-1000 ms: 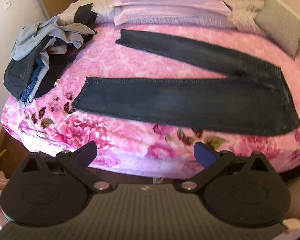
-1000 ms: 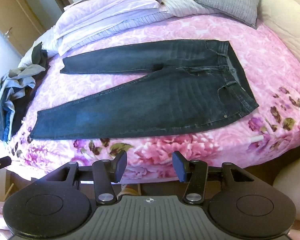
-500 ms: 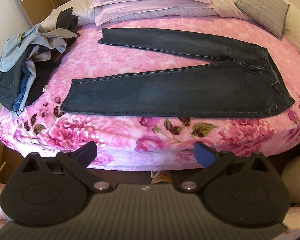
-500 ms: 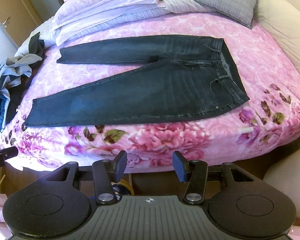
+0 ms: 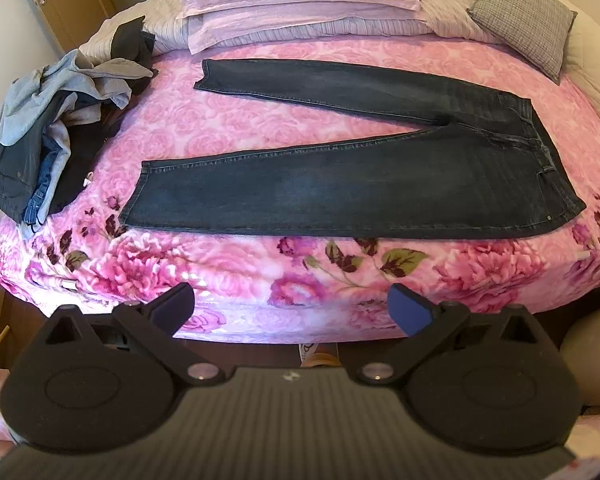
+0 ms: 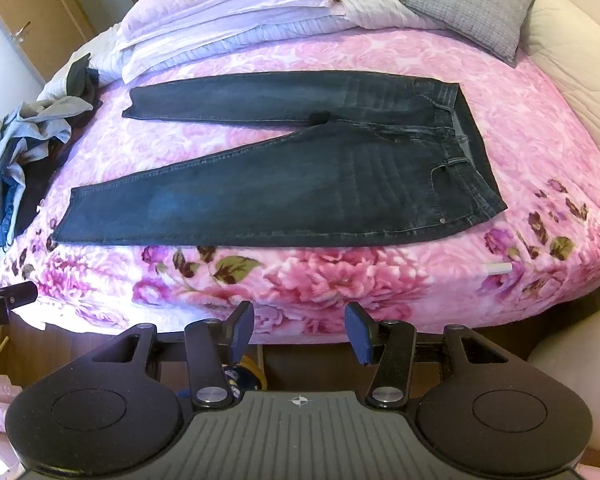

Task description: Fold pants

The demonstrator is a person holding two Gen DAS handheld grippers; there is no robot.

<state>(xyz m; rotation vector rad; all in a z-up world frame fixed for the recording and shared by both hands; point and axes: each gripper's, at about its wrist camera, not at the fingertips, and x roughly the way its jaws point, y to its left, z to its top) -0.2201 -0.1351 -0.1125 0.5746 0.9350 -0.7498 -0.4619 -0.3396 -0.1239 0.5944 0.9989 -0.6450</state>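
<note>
Matt dark denim pants (image 5: 360, 188)

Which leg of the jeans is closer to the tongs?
The lower leg, lying along the bed's front edge. The other leg stretches farther back, toward the pillows.

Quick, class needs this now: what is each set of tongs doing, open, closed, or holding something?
Left tongs: open, holding nothing.
Right tongs: open, holding nothing; the jeans lie untouched.

Dk blue jeans (image 5: 340, 188), pink floral bedspread (image 5: 204, 128)
</note>
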